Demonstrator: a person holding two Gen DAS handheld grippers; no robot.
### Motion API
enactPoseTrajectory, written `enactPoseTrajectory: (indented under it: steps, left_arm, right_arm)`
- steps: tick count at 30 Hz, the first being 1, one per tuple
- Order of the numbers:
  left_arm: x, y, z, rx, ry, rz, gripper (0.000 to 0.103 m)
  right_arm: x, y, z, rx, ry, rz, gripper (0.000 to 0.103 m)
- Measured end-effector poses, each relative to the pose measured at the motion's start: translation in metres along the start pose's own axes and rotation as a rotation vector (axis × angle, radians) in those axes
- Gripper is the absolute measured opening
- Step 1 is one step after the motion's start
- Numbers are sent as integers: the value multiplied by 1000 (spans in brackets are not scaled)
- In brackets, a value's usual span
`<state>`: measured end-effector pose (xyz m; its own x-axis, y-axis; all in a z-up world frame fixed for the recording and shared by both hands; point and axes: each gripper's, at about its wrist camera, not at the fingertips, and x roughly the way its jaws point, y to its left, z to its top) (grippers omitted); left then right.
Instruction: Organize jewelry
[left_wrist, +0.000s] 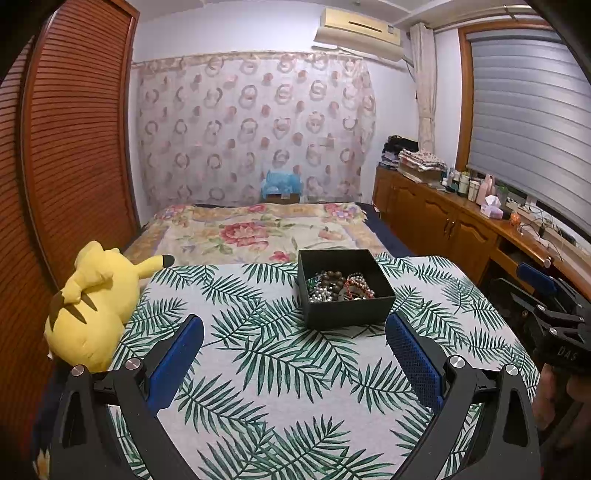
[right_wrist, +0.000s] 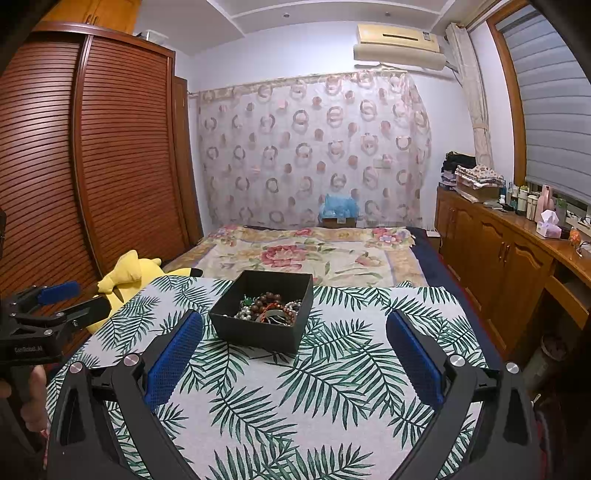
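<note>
A black open box (left_wrist: 347, 312) (right_wrist: 258, 332) stands on the palm-leaf cloth (left_wrist: 266, 369) (right_wrist: 295, 387). Inside lies a tangle of bead bracelets and necklaces (left_wrist: 338, 286) (right_wrist: 269, 308): brown wooden beads, silver pearls, red and green strands. My left gripper (left_wrist: 294, 328) is open, its blue pads held wide just short of the box, nothing between them. My right gripper (right_wrist: 294, 325) is also open and empty, hovering near the box's front right. Each gripper shows in the other's view: the right one (left_wrist: 546, 299) at the right edge, the left one (right_wrist: 66, 295) at the left edge.
A yellow plush toy (left_wrist: 92, 302) (right_wrist: 129, 273) lies at the cloth's left edge. Behind the cloth stretches a bed with a floral cover (left_wrist: 255, 232) (right_wrist: 306, 254). A wooden wardrobe (left_wrist: 74, 147) stands left, a wooden sideboard (right_wrist: 509, 251) with bottles and a tissue box right.
</note>
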<state>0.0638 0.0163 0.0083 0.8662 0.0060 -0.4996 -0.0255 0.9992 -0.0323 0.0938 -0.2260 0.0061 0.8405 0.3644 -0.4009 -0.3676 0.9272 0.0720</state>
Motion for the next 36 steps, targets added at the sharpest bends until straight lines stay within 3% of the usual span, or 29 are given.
enactPoseTrajectory:
  steps: [36]
  left_arm:
    - [0,0,-2,0,-6,0,95]
  right_arm:
    - [1,-1,-1,-1,0,-4,100]
